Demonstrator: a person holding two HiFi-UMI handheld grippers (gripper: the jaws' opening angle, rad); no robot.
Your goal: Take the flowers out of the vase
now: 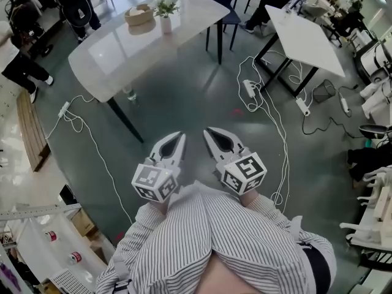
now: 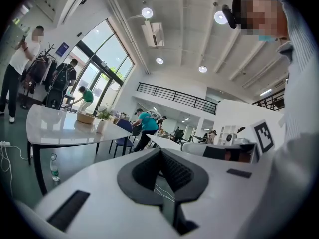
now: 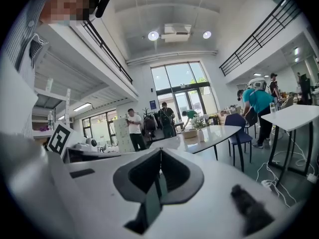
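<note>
I am holding the left gripper [image 1: 179, 137] and the right gripper [image 1: 209, 131] side by side over the grey floor [image 1: 184, 100], each with its jaws pressed together and gripping nothing. The flowers [image 1: 165, 6] are standing in the white vase [image 1: 166, 25] at the far end of the white table [image 1: 116, 51]. They are sitting just beside a woven basket [image 1: 139, 15], well apart from both grippers.

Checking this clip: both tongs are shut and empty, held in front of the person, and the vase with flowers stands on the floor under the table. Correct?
Not quite. The vase with flowers stands on the table, beside a basket, as the head view shows. The left tongs and right tongs are indeed shut and empty, held in front of the person.
</note>
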